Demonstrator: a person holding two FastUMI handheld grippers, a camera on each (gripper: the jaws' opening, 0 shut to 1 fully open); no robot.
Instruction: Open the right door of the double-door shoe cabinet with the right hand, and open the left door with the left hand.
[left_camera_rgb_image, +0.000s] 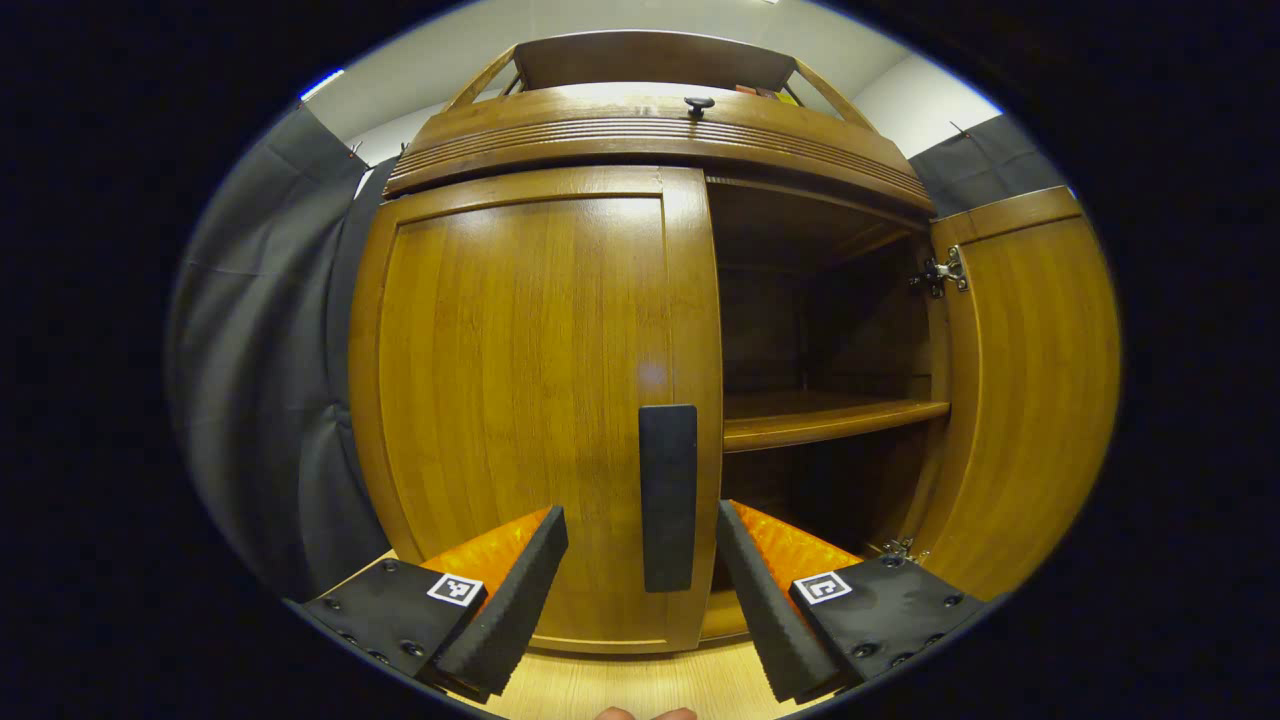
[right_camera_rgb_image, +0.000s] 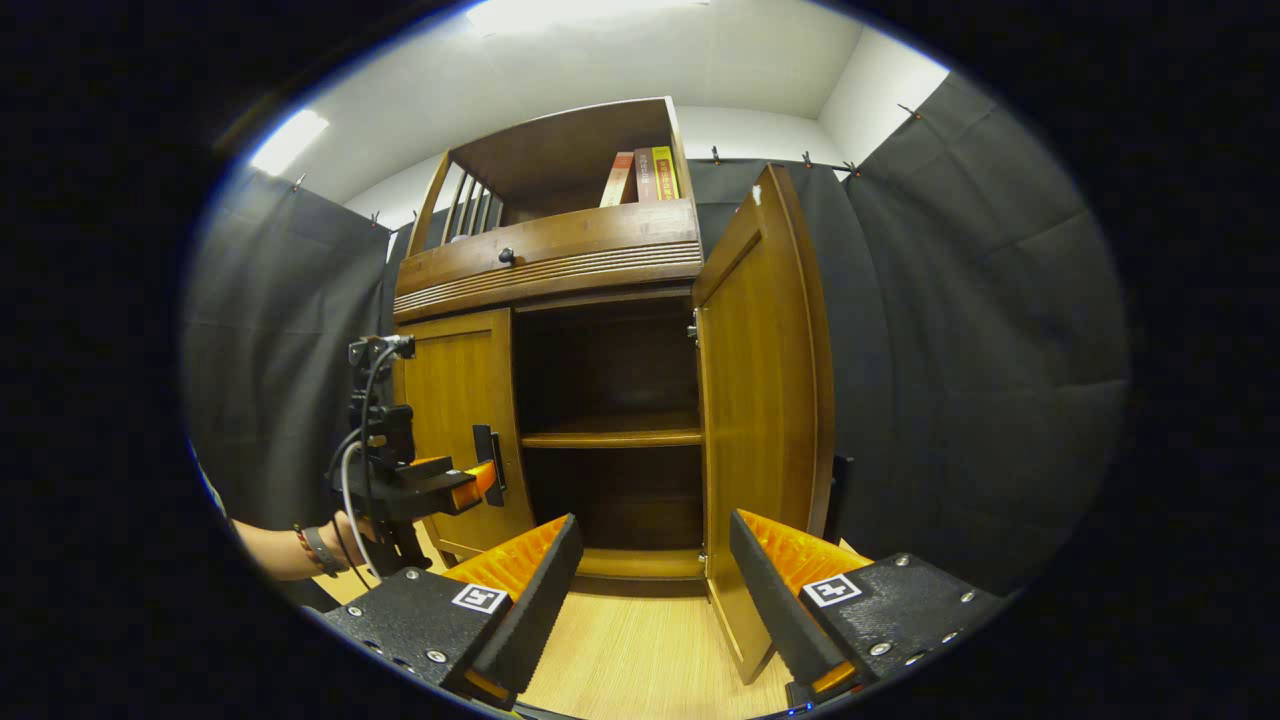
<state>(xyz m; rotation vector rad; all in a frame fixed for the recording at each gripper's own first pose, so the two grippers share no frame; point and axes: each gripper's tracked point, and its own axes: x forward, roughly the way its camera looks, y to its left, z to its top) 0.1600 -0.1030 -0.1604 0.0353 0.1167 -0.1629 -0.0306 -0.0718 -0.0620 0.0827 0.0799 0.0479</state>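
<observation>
- My left gripper (left_camera_rgb_image: 642, 560) is spread wide with nothing between its fingers, straddling the upright handle (left_camera_rgb_image: 668, 497) of the left door (left_camera_rgb_image: 520, 400); neither finger touches it.
- That left door is closed, flat to the shoe cabinet (right_camera_rgb_image: 560, 262), its handle's long axis vertical.
- The right door (right_camera_rgb_image: 760, 400) stands swung out toward me, hinged on the right.
- My right gripper (right_camera_rgb_image: 655, 590) is open and empty, near the right door's lower edge.
- Books (right_camera_rgb_image: 640, 176) stand on top; their spine writing is unreadable.

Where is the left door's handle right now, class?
In the left gripper view, the handle stands upright on the closed left door, at its right edge beside the open compartment, just ahead of the open left gripper.
</observation>
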